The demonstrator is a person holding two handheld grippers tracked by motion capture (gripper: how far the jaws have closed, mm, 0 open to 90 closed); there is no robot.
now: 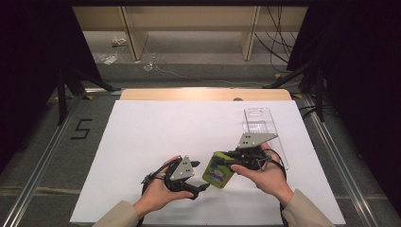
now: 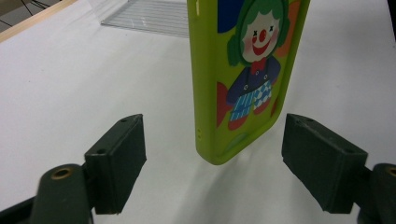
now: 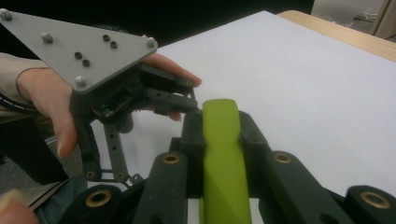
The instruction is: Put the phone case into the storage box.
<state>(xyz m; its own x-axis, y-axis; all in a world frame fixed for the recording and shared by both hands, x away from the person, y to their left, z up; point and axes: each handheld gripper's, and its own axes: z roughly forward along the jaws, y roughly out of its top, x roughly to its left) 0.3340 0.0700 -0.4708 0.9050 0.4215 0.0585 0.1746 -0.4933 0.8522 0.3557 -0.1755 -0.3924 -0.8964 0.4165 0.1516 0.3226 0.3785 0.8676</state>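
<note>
- White sheet covers the surface [image 1: 142, 142]; a clear plastic tray [image 1: 259, 124] lies on it, beyond the right hand-held gripper.
- Right hand-held gripper [image 3: 219, 135]: jaws pressed together on the thin edges of a green phone case [image 1: 218, 170], one pad on each side of it.
- Case is held clear of the surface, between the two hand-held grippers, sticking out from the right one toward the left one.
- Left hand-held gripper [image 2: 212, 154]: jaws apart, one on each side of the free end of the case, neither pad touching it. No grip here.
- Orientation: long axis of the case runs along the right hand-held gripper's jaws, pointing away from that hand. Seen from the left hand-held gripper, the long axis stands roughly upright in its view, with the clown print facing the camera and the rounded lower end nearest the jaws.
- Progress, as judged: pick-up done, case presented for a two-handed hold or hand-over. Left: close the left jaws on the free end. Whether the tray is the destination I cannot tell.
</note>
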